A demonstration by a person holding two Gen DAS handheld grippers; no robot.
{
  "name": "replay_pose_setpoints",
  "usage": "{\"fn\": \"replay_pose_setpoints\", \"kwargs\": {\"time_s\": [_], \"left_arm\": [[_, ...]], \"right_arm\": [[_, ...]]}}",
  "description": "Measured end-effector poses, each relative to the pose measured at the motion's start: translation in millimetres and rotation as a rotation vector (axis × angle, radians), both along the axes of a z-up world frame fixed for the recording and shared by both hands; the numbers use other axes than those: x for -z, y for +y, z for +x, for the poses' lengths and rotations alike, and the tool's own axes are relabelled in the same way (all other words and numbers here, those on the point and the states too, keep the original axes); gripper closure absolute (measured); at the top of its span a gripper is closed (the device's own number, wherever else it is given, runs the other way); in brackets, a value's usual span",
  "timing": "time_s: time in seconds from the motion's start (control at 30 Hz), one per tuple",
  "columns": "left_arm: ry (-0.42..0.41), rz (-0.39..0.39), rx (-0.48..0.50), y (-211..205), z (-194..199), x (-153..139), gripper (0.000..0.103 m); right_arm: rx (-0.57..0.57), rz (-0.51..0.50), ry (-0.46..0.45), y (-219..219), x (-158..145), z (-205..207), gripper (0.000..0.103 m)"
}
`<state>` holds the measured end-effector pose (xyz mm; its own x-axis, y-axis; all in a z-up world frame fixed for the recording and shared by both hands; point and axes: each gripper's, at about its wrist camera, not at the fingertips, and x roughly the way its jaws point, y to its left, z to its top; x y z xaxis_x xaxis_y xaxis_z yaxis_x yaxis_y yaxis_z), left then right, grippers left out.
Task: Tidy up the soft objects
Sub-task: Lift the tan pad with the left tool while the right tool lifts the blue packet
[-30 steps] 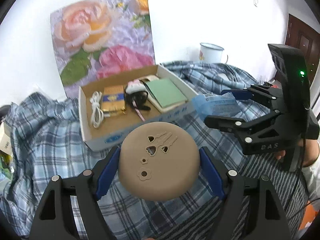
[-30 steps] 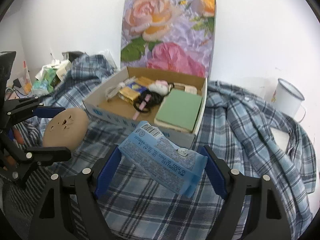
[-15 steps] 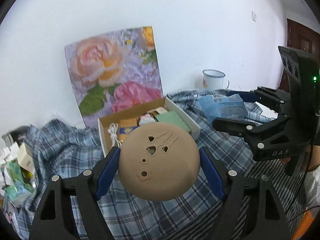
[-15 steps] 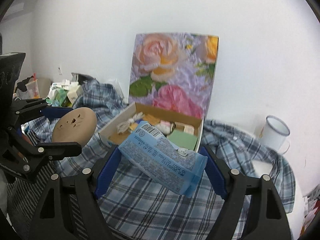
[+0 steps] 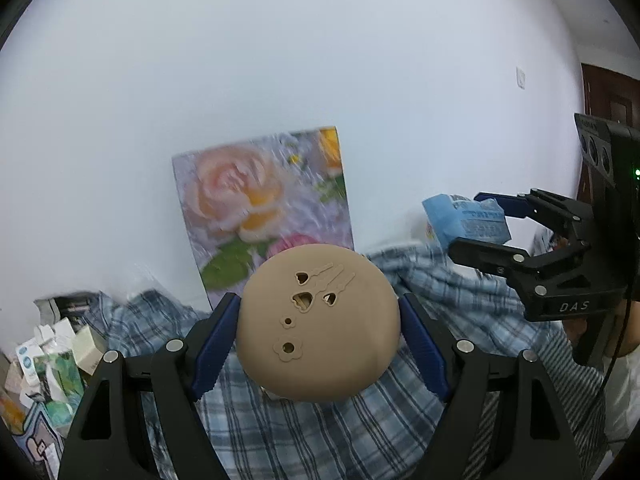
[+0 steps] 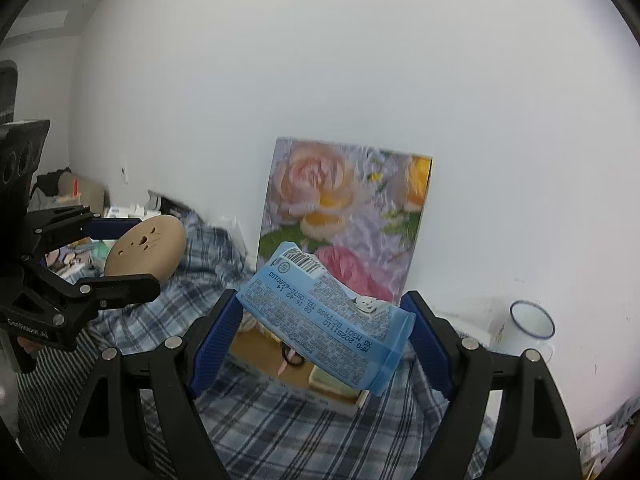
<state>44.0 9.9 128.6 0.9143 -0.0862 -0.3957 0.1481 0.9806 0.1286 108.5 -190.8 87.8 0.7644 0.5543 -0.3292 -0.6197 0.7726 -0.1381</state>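
Grippers are both loaded: we are holding the tan round cushion (image 5: 318, 326) clamped in the left gripper (image 5: 320, 336) and the blue tissue pack (image 6: 324, 318), long axis slanting across, in the right gripper (image 6: 322, 334), above the cardboard box (image 6: 296, 376) just ahead and below.

A floral picture (image 6: 344, 220) leans on the white wall; a white enamel mug (image 6: 530, 330) (blue-rimmed) stands beside the plaid cloth (image 6: 280, 432).
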Motion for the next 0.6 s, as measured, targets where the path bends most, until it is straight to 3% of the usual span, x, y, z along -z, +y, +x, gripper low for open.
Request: {"fn": "replay_pose_setpoints", "kwargs": {"time_s": [0.27,0.6], "left_arm": [[-0.105,-0.045,-0.029,9.3,-6.9,-37.4,0.022],[-0.181,-0.046,-0.031,8.5,-5.6,-68.0,0.022]], "right_arm": [[-0.017,0.053,-0.085,2.3,-41.6,1.3,0.023],[-0.046,0.117,-0.150,4.4,-75.5,6.2,0.023]]}}
